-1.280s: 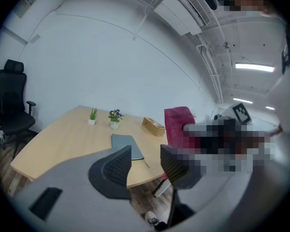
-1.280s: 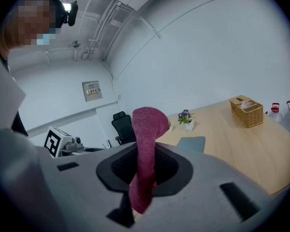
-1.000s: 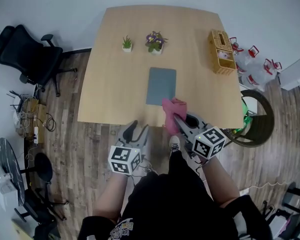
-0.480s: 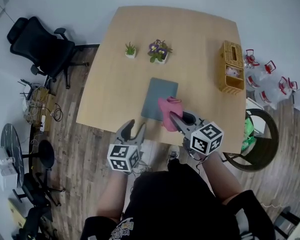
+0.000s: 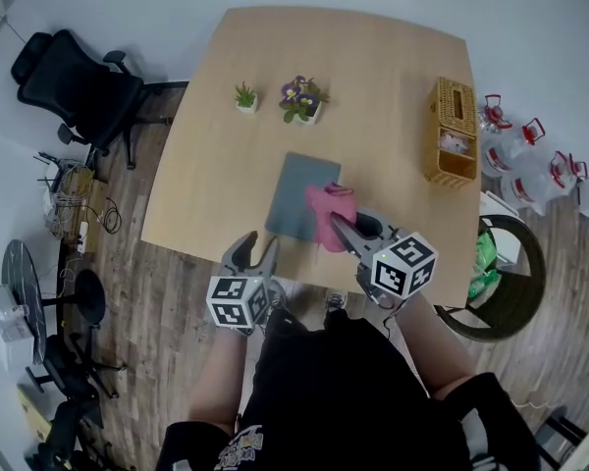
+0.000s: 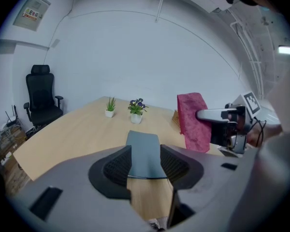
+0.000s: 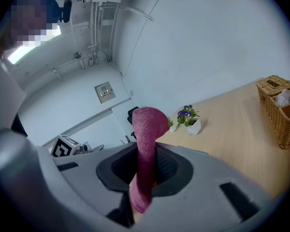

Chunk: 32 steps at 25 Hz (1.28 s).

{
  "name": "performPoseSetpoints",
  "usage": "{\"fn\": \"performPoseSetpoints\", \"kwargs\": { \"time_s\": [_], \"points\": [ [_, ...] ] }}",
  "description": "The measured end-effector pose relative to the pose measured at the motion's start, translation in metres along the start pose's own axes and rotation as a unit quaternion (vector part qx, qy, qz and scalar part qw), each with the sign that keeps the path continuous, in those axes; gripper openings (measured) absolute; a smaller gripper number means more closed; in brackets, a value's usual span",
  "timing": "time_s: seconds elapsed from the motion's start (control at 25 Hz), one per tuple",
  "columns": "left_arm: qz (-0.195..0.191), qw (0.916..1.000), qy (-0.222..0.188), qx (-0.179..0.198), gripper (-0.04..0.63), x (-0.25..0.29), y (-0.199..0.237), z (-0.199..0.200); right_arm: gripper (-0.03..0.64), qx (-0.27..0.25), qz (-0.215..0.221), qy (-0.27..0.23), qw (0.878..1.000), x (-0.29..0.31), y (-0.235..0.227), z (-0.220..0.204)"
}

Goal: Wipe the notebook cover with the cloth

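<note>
Grey notebook (image 5: 296, 196), long axis toward the flowering plant (image 5: 299, 99)

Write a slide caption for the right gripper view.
Right gripper shut on a pink cloth, table and basket beyond.

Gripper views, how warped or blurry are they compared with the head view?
Right gripper view: strong fisheye with dark corners, the pink cloth close up and soft. Left gripper view: same fisheye bending the wall lines, notebook fairly sharp. Head view: evenly lit, sharp, table edges bowed.
</note>
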<state>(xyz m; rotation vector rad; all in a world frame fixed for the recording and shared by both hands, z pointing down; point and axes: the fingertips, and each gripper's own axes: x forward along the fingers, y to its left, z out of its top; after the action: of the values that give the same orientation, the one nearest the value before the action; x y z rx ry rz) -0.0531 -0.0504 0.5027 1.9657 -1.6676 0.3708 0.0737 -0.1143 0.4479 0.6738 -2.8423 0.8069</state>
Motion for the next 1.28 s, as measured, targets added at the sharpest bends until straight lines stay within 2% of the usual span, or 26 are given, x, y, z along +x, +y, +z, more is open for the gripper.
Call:
{"fn": "performPoseSetpoints", "kwargs": {
  "time_s": [0.4, 0.96, 1.12, 1.28],
  "points": [
    [-0.044, 0.9971, 0.06, 0.016, 0.166, 0.04, 0.022, -0.021, 0.066, 0.017, -0.071, -0.004, 0.997, 0.012, -0.032, 0.0],
    [-0.097, 0.983, 0.152, 0.034, 0.166, 0.106, 0.056, -0.057, 0.066, 0.038, -0.163, 0.027, 0.986, 0.038, -0.071, -0.022],
    [-0.107, 0.9777, 0.177, 0.036, 0.166, 0.115, 0.061, -0.068, 0.066, 0.025, -0.192, 0.047, 0.98, 0.045, -0.092, -0.029],
    [-0.12, 0.9734, 0.193, 0.029, 0.164, 0.121, 0.062, -0.076, 0.066, -0.013, -0.219, 0.083, 0.972, 0.056, -0.119, -0.033]
  ]
}}
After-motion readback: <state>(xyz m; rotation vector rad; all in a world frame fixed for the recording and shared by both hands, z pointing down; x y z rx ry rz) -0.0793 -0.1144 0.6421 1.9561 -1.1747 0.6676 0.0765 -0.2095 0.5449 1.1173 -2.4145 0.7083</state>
